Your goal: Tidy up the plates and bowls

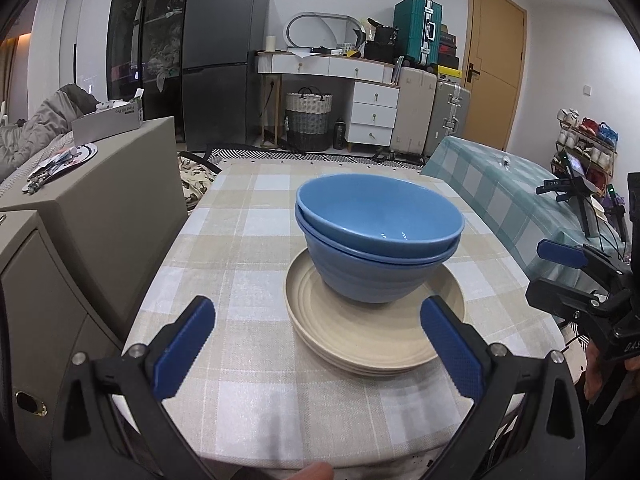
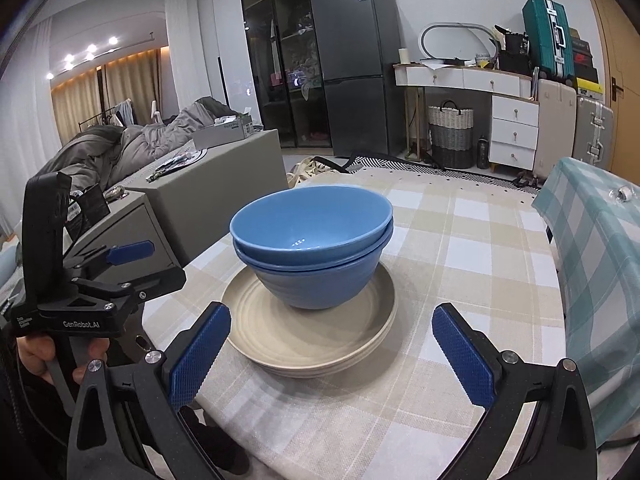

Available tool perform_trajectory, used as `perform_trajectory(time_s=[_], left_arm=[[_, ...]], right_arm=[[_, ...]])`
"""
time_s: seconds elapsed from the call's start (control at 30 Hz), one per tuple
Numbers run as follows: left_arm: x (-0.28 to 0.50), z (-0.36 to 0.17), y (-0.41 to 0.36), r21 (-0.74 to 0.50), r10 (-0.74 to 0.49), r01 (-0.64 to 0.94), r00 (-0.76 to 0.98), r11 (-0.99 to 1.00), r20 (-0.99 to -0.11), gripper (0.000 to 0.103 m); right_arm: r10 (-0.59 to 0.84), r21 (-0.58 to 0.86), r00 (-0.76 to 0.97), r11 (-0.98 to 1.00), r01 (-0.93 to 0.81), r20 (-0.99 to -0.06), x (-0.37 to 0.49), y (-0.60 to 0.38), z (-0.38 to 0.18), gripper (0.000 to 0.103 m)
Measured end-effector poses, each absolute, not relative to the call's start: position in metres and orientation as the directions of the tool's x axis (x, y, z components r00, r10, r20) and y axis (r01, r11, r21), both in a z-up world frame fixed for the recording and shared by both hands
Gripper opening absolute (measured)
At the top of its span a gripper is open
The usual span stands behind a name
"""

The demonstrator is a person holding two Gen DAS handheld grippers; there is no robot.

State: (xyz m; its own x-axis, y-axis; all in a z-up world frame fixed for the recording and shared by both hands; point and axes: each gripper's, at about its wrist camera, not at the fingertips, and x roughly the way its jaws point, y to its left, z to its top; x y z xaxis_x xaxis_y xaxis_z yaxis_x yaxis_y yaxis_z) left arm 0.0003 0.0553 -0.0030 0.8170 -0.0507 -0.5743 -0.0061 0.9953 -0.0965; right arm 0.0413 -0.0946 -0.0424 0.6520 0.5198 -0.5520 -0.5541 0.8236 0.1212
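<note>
— Blue ribbed pads of the left gripper (image 1: pixel 316 346) stand wide apart with nothing between them, just short of the stack. Is anything left to sort?

— Hardly, I'd judge. Two glossy blue ceramic bowls (image 1: pixel 378 236) sit nested, the upper one slightly askew, on a pile of ridged beige round plates (image 1: pixel 374 330), all on the beige checked tablecloth (image 1: pixel 248 396).

— And the right gripper (image 2: pixel 332 352)?

— Likewise spread and empty, its pads flanking the near rim of the plates from a little way off, touching nothing. Only straightening the top bowl seems to remain.

— Where is the pile?

— Mid-table, directly ahead of both grippers.
</note>
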Motion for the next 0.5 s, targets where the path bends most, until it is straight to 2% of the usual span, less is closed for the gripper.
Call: perform_trajectory(time_s=[0.5], left_arm=[[0.0019,-0.0067,0.0530,-0.106,-0.067,0.005,0.810,0.994,-0.583,0.103]], right_arm=[[0.513,0.092,0.658,0.821,-0.563,-0.551,0.0409,-0.0862,-0.0453,0.102]])
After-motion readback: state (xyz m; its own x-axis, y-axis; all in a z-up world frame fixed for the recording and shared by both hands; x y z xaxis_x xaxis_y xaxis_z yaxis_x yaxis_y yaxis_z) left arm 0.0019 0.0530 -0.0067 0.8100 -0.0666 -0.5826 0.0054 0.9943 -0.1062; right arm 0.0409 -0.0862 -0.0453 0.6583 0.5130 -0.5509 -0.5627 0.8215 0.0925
